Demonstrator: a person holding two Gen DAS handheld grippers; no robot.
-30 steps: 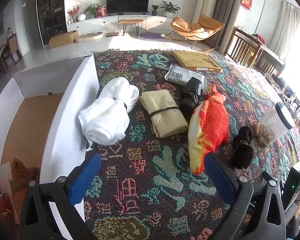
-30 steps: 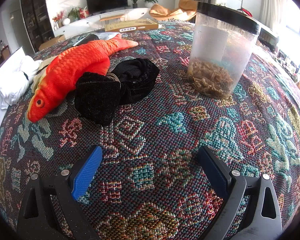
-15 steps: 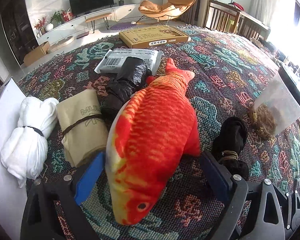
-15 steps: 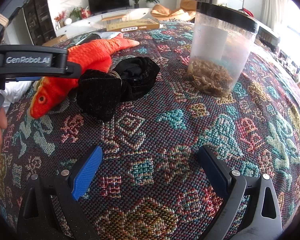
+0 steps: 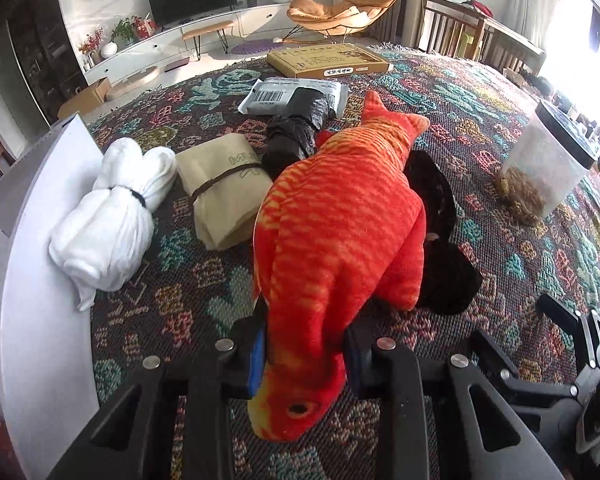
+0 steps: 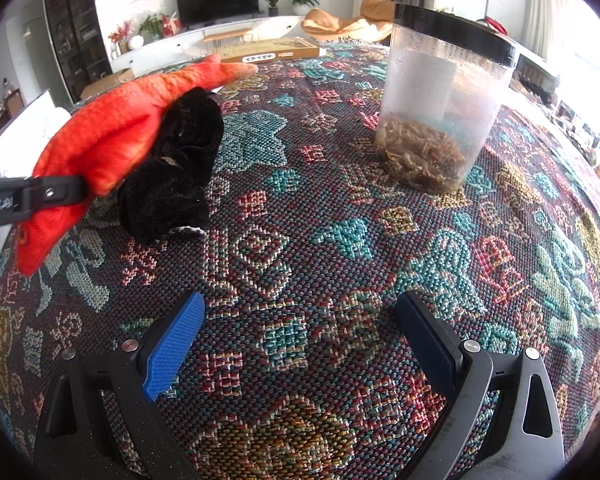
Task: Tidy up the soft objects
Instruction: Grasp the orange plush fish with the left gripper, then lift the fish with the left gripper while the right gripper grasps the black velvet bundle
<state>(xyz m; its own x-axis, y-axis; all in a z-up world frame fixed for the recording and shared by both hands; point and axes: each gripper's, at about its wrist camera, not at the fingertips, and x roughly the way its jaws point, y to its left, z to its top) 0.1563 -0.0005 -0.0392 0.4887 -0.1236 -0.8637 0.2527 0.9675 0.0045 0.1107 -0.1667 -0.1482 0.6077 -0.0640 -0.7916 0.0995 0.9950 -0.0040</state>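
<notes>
The left gripper (image 5: 305,350) is pinching the red toy fish (image 5: 340,232) just behind its head, with its two sides pressed into the soft body. The fish lies on the patterned surface (image 6: 340,240), leaning on a black cloth bundle (image 6: 176,172). The right gripper (image 6: 300,340) is spread wide with nothing in it. The grab looks done. Next the fish likely needs lifting clear, maybe toward the white box (image 5: 28,280) at the surface's left edge.

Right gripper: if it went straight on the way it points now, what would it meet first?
Probably the bare patterned cloth ahead of the right gripper; its jaws stand open and empty. The jar sits further off, though depth is unclear.
</notes>
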